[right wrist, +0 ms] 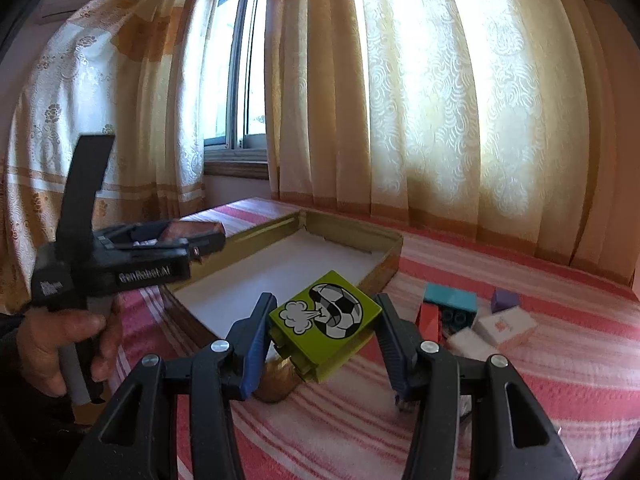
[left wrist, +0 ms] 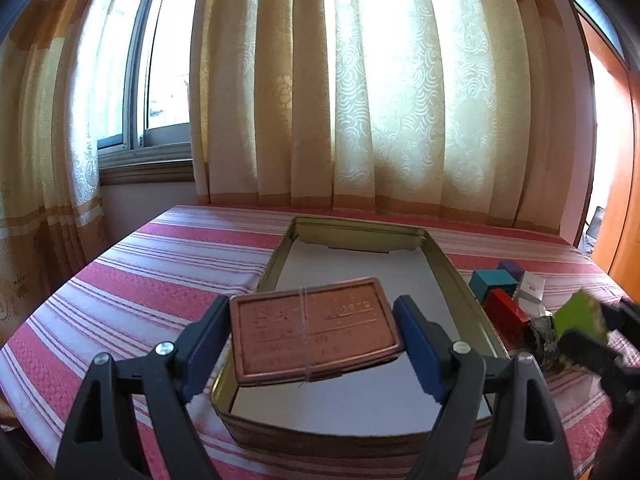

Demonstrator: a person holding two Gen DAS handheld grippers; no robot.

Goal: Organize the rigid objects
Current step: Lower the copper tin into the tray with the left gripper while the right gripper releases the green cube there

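**Both grippers loaded at the tray**

The table (left wrist: 160, 264) carries a striped cloth and, near its middle, an open metal tray (left wrist: 460, 280) with a bare white floor. That floor offers you ample room; the raised rim is the edge to clear.

Your left gripper (left wrist: 316, 344) holds a copper tin (left wrist: 312, 328) flat above the tray's near end, fingers wide apart and pressed on its short ends. Judged, it is level so that it can go down flush.

Your right gripper (right wrist: 324, 328) pinches a green block (right wrist: 326, 320), fingers about half closed, tilted, just outside the tray's near corner.

Loose blocks (right wrist: 450, 300) lie right of the tray, well apart from both grippers. Sort these next, in my judgement.
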